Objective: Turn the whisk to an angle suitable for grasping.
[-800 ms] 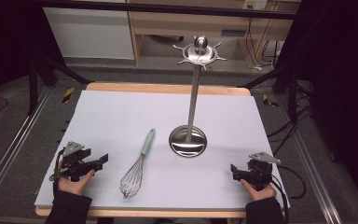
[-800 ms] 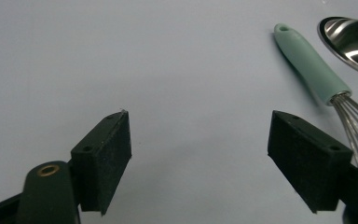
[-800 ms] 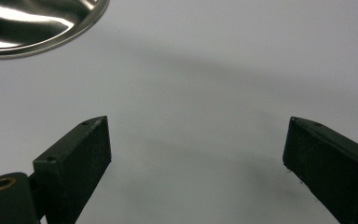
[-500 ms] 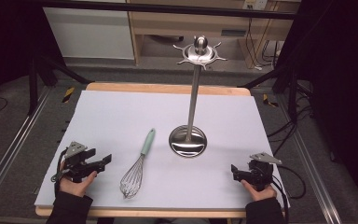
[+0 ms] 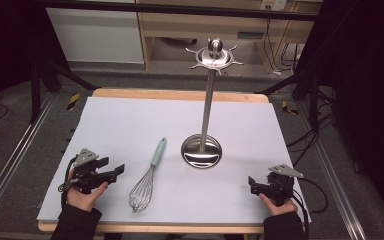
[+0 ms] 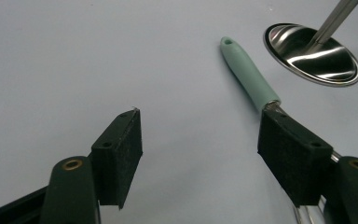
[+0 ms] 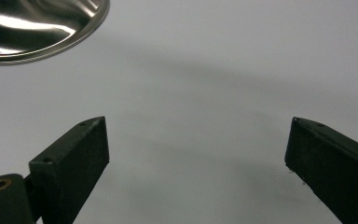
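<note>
Since a moment ago, we see the left gripper (image 5: 111, 172) has edged rightward toward the whisk (image 5: 145, 179), while the right gripper (image 5: 254, 184) has stayed put. At the near left of the white table (image 5: 130, 120), the left gripper's jaws stand wide apart and hold nothing. Just beside it lies the whisk, its green handle (image 6: 248, 73) pointing toward the tall steel stand (image 5: 202, 149) near the table's middle. At the near right, we find the right gripper wide open too, with nothing between its jaws.
</note>
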`<state>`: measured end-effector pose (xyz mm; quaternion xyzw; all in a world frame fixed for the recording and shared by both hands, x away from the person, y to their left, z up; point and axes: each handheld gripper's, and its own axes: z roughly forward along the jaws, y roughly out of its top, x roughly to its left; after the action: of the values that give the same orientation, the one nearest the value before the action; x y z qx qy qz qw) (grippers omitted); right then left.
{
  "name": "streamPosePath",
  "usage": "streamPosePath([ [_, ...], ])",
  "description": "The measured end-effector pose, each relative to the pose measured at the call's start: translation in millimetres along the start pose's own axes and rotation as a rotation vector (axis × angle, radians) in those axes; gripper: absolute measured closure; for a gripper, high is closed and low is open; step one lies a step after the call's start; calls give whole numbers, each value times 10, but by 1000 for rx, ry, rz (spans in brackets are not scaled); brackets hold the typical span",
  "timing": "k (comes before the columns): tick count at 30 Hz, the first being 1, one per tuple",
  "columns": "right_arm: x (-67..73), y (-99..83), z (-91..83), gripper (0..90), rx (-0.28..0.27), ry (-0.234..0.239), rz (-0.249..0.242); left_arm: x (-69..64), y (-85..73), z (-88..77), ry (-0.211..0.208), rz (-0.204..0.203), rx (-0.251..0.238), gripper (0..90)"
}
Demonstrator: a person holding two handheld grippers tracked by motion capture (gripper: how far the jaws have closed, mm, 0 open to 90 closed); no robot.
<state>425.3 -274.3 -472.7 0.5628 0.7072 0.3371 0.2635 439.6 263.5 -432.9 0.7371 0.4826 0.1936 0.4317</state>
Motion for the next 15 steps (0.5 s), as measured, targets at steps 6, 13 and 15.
streamPosePath([
  [6, 6, -2, -2, 71, 2, -3, -7, -82, 113, -12, -24, 19, -7, 304],
  [13, 10, -2, -5, 71, 2, -3, -4, -164, 175, 0, -27, 38, -9, 312],
  [15, 10, -3, -10, 71, 1, -2, -3, -189, 221, -3, -29, 38, -12, 314],
])
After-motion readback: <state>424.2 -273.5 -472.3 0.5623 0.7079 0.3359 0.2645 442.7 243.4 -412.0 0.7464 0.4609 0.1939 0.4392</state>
